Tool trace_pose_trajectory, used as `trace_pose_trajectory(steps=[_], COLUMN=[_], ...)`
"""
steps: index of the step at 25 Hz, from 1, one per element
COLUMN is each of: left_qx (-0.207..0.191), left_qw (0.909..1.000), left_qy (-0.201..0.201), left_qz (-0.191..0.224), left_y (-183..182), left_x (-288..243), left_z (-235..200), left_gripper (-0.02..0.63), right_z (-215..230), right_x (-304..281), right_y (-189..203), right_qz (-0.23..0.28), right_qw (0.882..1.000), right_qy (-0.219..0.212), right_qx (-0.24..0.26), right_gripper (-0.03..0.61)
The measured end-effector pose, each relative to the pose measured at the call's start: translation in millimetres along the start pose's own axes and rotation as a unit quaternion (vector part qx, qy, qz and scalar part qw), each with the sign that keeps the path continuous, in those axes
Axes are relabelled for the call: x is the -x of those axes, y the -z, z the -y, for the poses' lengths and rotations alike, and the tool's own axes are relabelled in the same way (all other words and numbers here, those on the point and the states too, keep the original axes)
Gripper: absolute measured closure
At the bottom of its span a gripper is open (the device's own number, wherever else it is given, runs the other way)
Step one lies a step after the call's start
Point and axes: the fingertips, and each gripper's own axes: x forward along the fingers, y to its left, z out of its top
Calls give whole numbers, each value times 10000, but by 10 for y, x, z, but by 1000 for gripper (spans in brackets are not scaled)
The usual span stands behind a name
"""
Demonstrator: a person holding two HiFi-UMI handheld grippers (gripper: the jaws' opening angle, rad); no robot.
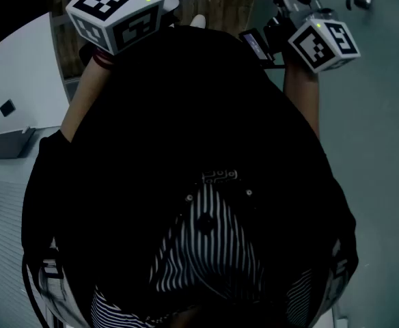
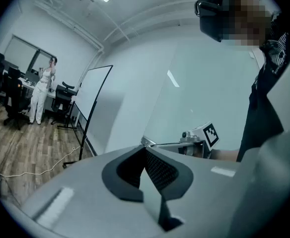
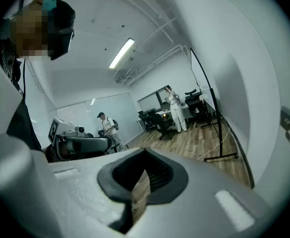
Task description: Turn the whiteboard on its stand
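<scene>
Pale, glossy whiteboard panel stood just ahead of both grippers, its metal corner near the grey right gripper; that and the grey left gripper were closed on nothing; it seemed best to open one, clamp the frame edge, and swing slowly.

1. Office: black swivel chairs and desks at the far end.
2. Whiteboard on a stand, wood floor, white walls.
3. Strip lights overhead, exposed ceiling pipes.
</scene>
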Motion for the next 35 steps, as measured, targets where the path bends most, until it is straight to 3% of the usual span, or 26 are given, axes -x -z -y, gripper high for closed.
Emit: trace_pose_trajectory(steps=[5,7,10,18,27,31,35], left_qx=[-300,-332,-300,39,-321,-134,-193], left_qw=[9994,9994,9992,9996,9993,9999,9997], left_qy=[-6,-36,-101,110,99,24,94], left_qz=[-175,-12,259,266,185,88,101], left_y=[9,-47,-133,-181,-470,-538,-722], left_x=[-39,-24,-8,-43,-924,-1162,-1312], left_z=[-5,-9,-7,72,911,391,-5], left_gripper=[618,618,618,617,615,615,615], right_z=[-34,-49,-52,-61,695,1024,1265], right_x=[-68,-74,-64,40,1022,520,99], right_y=[-48,-56,-67,-75,-283,-451,-658], right_qz=[-91,-126,-31,-226,240,109,5], right_qw=[9999,9999,10000,9997,9977,9962,9947], right_qy=[-46,-63,-76,-23,-190,-334,-448], right_qx=[-4,13,-8,-110,-599,-800,-921], right_gripper=[577,577,577,577,578,578,578])
